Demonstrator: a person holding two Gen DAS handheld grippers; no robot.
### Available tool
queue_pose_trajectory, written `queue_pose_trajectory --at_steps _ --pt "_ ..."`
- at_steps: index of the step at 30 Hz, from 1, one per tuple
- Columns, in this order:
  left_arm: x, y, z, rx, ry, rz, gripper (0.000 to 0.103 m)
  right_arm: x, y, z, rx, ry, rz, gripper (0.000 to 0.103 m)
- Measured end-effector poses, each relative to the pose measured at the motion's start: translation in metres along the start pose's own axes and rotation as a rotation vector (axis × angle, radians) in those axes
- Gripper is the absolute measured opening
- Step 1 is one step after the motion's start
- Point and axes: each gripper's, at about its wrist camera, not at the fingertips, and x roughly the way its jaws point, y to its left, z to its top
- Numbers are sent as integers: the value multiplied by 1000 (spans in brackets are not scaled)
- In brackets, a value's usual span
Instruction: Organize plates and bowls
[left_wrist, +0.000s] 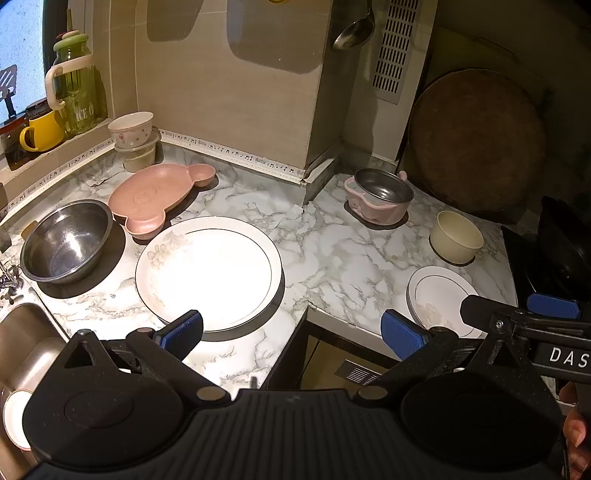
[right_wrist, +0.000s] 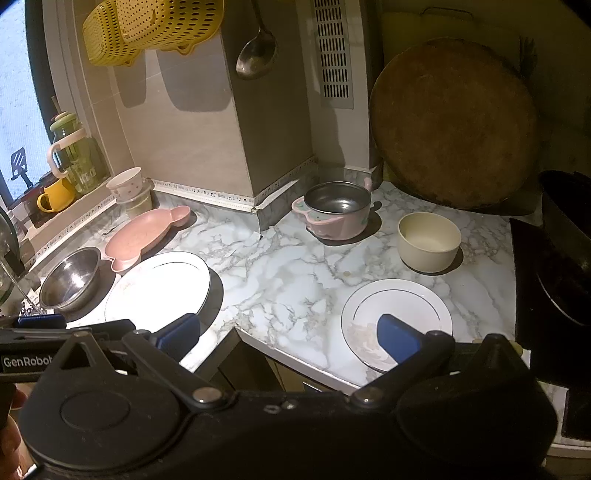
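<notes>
On the marble counter lie a large white plate (left_wrist: 208, 271) (right_wrist: 159, 286), a small white plate (left_wrist: 437, 299) (right_wrist: 397, 315), a pink animal-shaped plate (left_wrist: 159, 197) (right_wrist: 144, 234), a steel bowl (left_wrist: 66, 240) (right_wrist: 70, 282), a steel bowl in a pink holder (left_wrist: 382, 195) (right_wrist: 336, 210), a cream bowl (left_wrist: 456, 236) (right_wrist: 428, 242) and stacked floral bowls (left_wrist: 133, 138) (right_wrist: 129, 190). My left gripper (left_wrist: 291, 332) is open and empty, above the counter's front edge beside the large plate. My right gripper (right_wrist: 288, 338) is open and empty, its right finger over the small plate.
A sink (left_wrist: 22, 343) lies at the left. A round wooden board (right_wrist: 454, 122) leans at the back right beside a black pan (right_wrist: 569, 236) on the stove. A jar (left_wrist: 74, 85) and yellow mug (left_wrist: 42, 131) stand on the windowsill. A ladle (right_wrist: 256, 51) and yellow colander (right_wrist: 147, 26) hang above.
</notes>
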Motion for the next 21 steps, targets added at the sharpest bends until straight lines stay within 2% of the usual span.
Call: queue_pose_trajectory --at_steps 21 --pt "2 4 8 14 -39 18 103 5 6 6 7 2 0 103"
